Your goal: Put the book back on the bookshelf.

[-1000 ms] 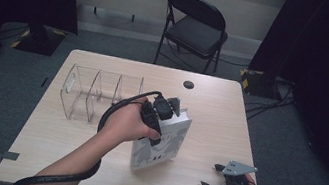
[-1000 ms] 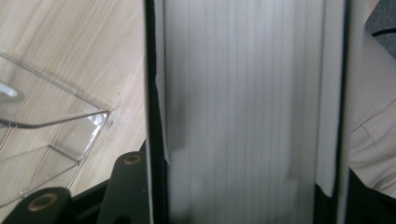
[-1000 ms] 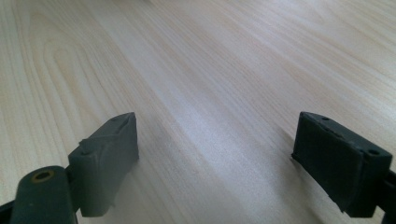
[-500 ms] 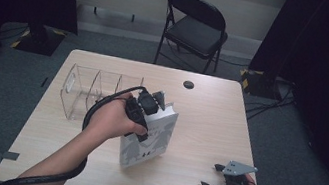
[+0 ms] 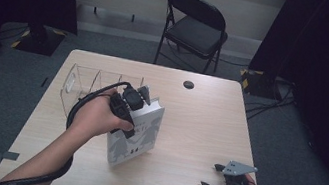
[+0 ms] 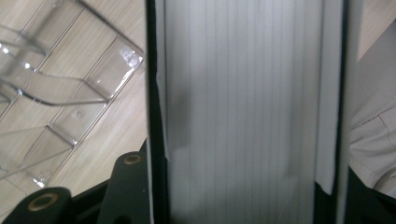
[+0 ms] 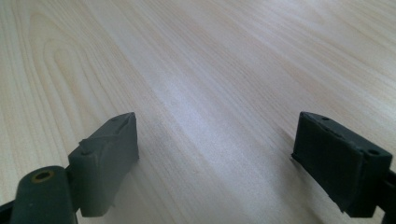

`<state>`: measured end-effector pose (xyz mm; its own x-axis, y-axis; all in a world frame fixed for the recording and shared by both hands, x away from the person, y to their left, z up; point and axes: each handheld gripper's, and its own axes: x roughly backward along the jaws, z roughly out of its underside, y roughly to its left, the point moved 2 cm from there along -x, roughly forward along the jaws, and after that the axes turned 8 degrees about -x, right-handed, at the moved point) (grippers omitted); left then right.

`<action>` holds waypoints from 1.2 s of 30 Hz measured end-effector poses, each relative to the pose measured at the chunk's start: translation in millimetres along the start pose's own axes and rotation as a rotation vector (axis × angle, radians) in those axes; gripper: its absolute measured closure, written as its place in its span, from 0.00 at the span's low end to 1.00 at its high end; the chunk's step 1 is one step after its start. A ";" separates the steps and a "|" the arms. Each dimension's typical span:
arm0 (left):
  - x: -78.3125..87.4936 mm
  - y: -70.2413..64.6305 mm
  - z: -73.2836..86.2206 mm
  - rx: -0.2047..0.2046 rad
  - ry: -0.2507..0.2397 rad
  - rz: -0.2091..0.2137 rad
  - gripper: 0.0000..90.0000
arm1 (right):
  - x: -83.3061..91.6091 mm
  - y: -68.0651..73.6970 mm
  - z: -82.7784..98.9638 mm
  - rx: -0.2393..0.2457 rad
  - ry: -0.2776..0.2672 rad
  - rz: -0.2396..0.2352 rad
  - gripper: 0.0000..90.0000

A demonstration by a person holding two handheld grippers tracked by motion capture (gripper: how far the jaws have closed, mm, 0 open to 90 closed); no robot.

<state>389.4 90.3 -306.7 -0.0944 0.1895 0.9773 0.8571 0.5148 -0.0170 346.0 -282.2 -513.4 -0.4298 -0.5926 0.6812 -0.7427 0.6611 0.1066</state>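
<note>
A thick book [image 5: 137,136] with a pale grey cover stands upright near the middle of the wooden table [image 5: 198,123]. My left gripper [image 5: 133,108] is shut on its top edge, held from above by the person's left hand. In the left gripper view the book's page block [image 6: 243,112] runs between the jaws, one black finger [image 6: 130,186] against its left cover. A clear acrylic rack [image 5: 85,84] with upright dividers stands just left of the book, and its slots [image 6: 56,93] lie close beside it. My right gripper [image 5: 210,176] rests at the table's front right, open [image 7: 215,154] over bare wood.
A small black round disc [image 5: 188,84] lies near the table's far edge. A black folding chair [image 5: 196,27] stands behind the table. Dark curtains hang on both sides. The left gripper's cable loops around the person's left wrist.
The left hand has carried the upright book leftward, closer to the clear rack. The right gripper has stayed in place.
</note>
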 end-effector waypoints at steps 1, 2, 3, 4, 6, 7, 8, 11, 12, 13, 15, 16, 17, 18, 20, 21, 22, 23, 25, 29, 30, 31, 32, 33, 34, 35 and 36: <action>-0.3 0.7 1.5 0.005 0.002 -0.003 0.59 | 0.0 0.0 0.0 -0.001 0.000 0.000 0.15; -0.7 1.3 3.2 0.009 0.004 -0.004 0.59 | 0.0 0.0 0.0 0.000 0.000 0.000 0.15; -1.1 2.1 4.9 0.014 0.004 -0.003 0.59 | 0.0 0.0 0.0 0.000 0.000 0.000 0.15; -1.5 2.9 6.5 0.020 0.001 -0.005 0.59 | 0.0 0.1 0.0 -0.001 0.000 0.000 0.15; -1.8 4.9 10.0 0.025 -0.002 -0.011 0.59 | -0.1 0.1 0.0 -0.001 -0.002 0.001 0.15; -2.0 5.2 11.0 0.028 -0.007 -0.013 0.59 | 0.0 0.1 0.1 -0.002 -0.001 0.001 0.15; -1.6 6.1 12.3 0.029 -0.009 -0.015 0.59 | 0.0 0.1 0.0 -0.001 -0.001 0.002 0.15; -0.6 8.0 16.4 0.035 -0.009 -0.008 0.59 | -0.1 0.1 0.1 -0.002 -0.001 0.001 0.15; -0.3 7.7 17.4 0.039 -0.008 -0.011 0.59 | 0.0 0.2 0.1 -0.002 -0.001 0.001 0.15; -0.2 7.8 18.8 0.044 -0.013 -0.007 0.59 | 0.0 0.2 0.2 -0.001 -0.001 0.000 0.15; 0.9 9.2 21.3 0.046 -0.010 -0.009 0.59 | 0.1 0.2 0.2 -0.001 -0.001 0.000 0.15; 0.8 9.4 22.8 0.057 -0.018 -0.017 0.59 | 0.2 0.3 0.2 -0.001 0.000 0.001 0.15; 1.3 10.1 23.5 0.055 -0.013 -0.019 0.59 | 0.3 0.4 0.4 -0.003 0.001 0.001 0.15; 1.4 11.0 24.5 0.062 -0.014 -0.018 0.59 | 0.3 0.2 0.5 0.002 0.000 0.001 0.15; 1.7 11.8 26.2 0.072 -0.008 -0.015 0.59 | 0.6 0.0 0.8 0.007 -0.002 0.000 0.15; 1.7 11.7 27.1 0.068 -0.006 -0.013 0.59 | 0.8 0.0 0.9 0.007 -0.002 0.002 0.15; 1.6 11.9 27.8 0.071 -0.006 -0.010 0.59 | 1.2 0.3 1.2 0.002 0.001 0.000 0.15; 1.5 11.9 28.5 0.074 -0.006 -0.013 0.59 | 1.4 0.4 1.4 0.002 0.001 0.000 0.15; 0.8 11.7 29.7 0.084 -0.012 -0.025 0.59 | 1.7 0.2 1.7 0.004 0.001 -0.001 0.15; -0.2 13.7 32.6 0.091 -0.024 -0.024 0.59 | 2.1 0.2 2.0 0.007 0.002 0.001 0.15; -0.7 14.2 33.3 0.107 -0.031 -0.021 0.59 | 2.1 0.2 2.0 0.007 0.002 0.001 0.15; -0.8 14.9 34.2 0.111 -0.028 -0.023 0.59 | 2.1 0.2 2.1 0.007 0.002 0.000 0.15; -1.2 15.6 35.4 0.115 -0.033 -0.020 0.59 | 2.0 0.2 2.1 0.007 0.000 -0.002 0.15; -1.2 16.5 36.5 0.116 -0.028 -0.020 0.59 | 2.0 0.2 2.1 0.007 0.000 -0.002 0.15; -1.1 17.6 37.7 0.120 -0.024 -0.021 0.59 | 2.0 0.2 2.1 0.007 0.000 -0.002 0.15; -1.5 18.4 38.8 0.132 -0.028 -0.023 0.59 | 2.0 0.2 2.1 0.007 0.000 -0.002 0.15; -1.6 19.3 40.0 0.136 -0.027 -0.024 0.59 | 2.0 0.3 2.2 0.006 0.000 -0.002 0.15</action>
<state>385.8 133.3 -317.1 -0.1297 0.1974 0.9717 0.7782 0.6276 -0.0237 343.8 -284.1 -513.5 -0.4288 -0.5938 0.6809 -0.7466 0.6573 0.1030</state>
